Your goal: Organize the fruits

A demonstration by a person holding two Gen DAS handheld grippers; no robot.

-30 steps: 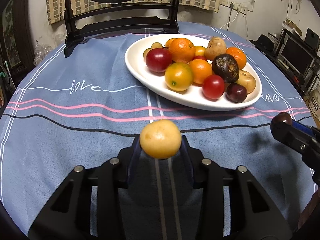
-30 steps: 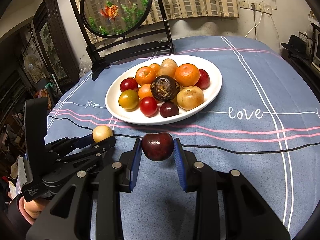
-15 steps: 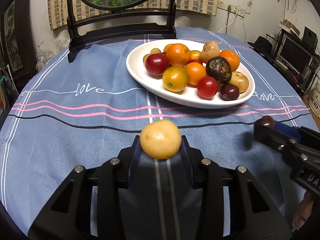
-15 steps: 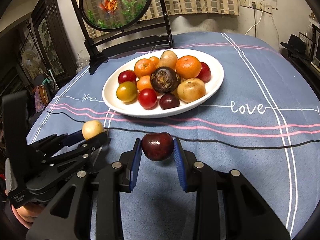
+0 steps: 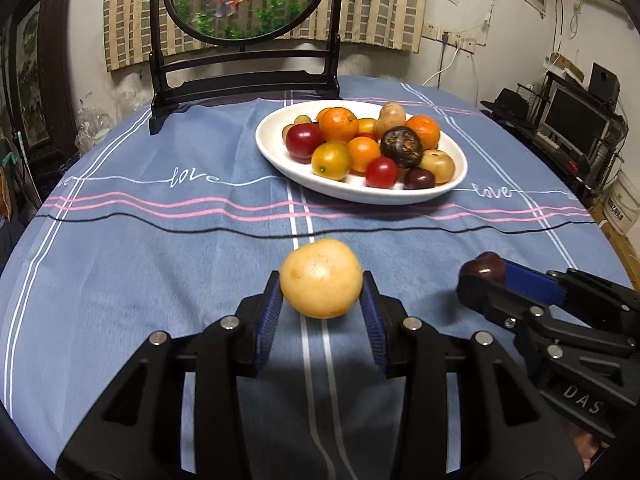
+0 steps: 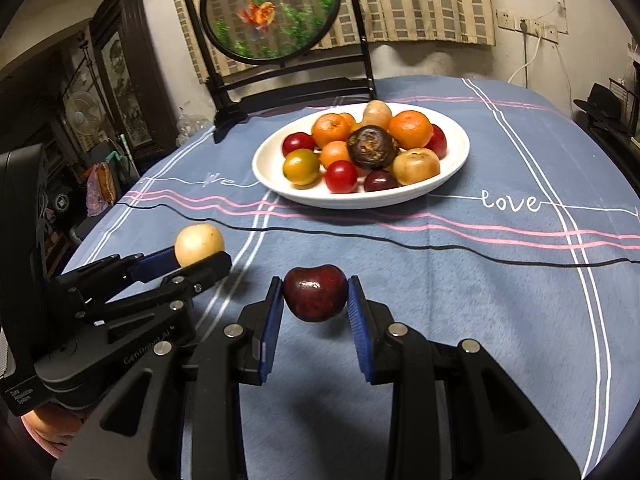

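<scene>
Fruits are the matter here, and most of them lie heaped on the white plate (image 5: 276, 152) at the far middle of the bench (image 5: 140, 248), which wears a blue cloth.

From the left wrist view, the left claw (image 5: 322, 300) is closed on a pale yellow fruit (image 5: 321, 278), with one blue pad on each side at its widest part, and holds it in the air above the cloth, well apart from the plate. At the right edge the right claw (image 5: 482, 276) shows from the side with a dark fruit at its tip. On the plate I see oranges, red and dark round fruits and one wrinkled dark-brown fruit (image 5: 401, 147).

From the right wrist view, the right claw (image 6: 315, 304) is nearly closed and grips a dark red fruit (image 6: 315, 293) (it looks like a plum or a big cherry) by its two sides, also clear of the cloth. The left claw appears at the left with its yellow fruit, just beside.

I judge that both fruits are light, smooth and a little slippery, and that the dark one may be soft and bruise under hard pressure. A grip across the widest middle, as now, seems the safest. The heap is crowded, so a fruit set on top may roll.
</scene>
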